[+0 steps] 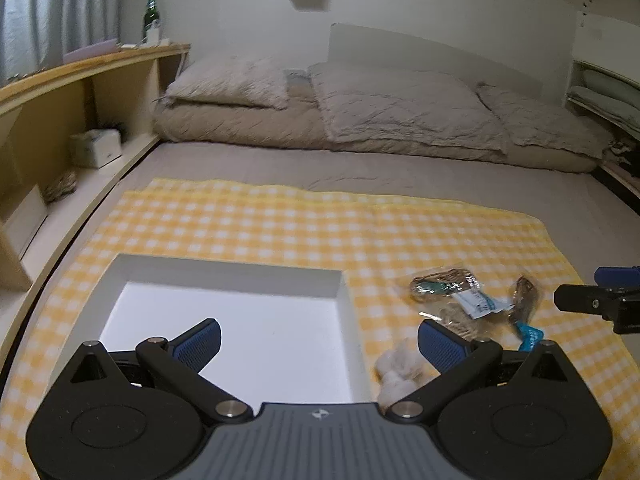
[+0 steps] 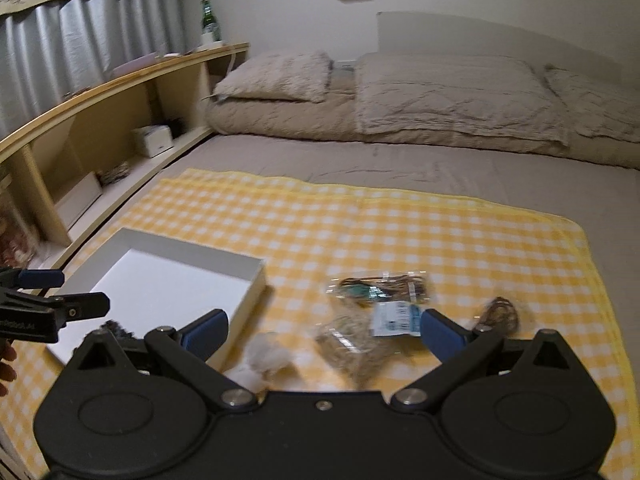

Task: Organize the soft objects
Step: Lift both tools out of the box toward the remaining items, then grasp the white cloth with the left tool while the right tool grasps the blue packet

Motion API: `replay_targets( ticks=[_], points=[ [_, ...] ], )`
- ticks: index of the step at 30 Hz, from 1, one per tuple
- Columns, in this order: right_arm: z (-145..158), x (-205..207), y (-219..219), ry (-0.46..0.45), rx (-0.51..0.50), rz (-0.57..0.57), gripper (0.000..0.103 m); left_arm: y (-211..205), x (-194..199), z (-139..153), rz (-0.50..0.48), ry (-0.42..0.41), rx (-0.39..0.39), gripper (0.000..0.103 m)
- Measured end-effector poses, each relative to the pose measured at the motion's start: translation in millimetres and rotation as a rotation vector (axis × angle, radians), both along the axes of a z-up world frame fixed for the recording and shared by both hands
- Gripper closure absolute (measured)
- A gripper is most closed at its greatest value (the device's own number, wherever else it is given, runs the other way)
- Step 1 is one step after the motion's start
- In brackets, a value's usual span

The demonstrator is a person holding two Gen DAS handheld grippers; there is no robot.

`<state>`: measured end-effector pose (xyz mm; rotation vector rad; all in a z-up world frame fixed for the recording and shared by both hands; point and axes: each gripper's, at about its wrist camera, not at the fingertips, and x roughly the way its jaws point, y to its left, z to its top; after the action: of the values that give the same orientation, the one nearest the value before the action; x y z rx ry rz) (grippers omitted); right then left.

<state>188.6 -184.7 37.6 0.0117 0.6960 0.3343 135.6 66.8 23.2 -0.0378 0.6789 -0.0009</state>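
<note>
Lower left of the left wrist view, white box [image 1: 224, 276] on yellow checked cloth [image 1: 280, 224], left gripper [image 1: 318, 340] released above it, right gripper [image 2: 324, 334] released over white fluff [image 2: 266, 354] and plastic packets [image 2: 380, 290].

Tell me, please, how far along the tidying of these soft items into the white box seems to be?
Nothing looks done: the white box shows nothing inside. Nothing is in hand either; the left gripper and right gripper are both open. Left to do: the white fluffy tuft and the clear packets lie on the yellow checked cloth beside the box.
</note>
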Motion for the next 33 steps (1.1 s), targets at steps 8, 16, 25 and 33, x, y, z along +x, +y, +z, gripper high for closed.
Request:
replay_targets(
  ticks=[8,16,25,33],
  points=[
    [-8.2,10.6,-38.7,0.018,-0.013,-0.108,0.0,-39.6,21.4,-9.1,-0.095,0.017,0.012,0.0],
    [-34.0,35.6,-76.7,0.113,-0.009,-0.248,0.0,-73.1,40.7,-33.7,-0.226,0.063,0.026,0.005],
    [-69.8,65.5,-109.3,0.274,0.102,-0.404,0.0,-94.4,68.3,-72.9,-0.369,0.215,0.072,0.033],
    [-103.8,88.9,-105.8,0.397,0.117,-0.447,0.003,-108.9,82.2,-107.8,-0.393,0.275,0.224,0.046]
  ],
)
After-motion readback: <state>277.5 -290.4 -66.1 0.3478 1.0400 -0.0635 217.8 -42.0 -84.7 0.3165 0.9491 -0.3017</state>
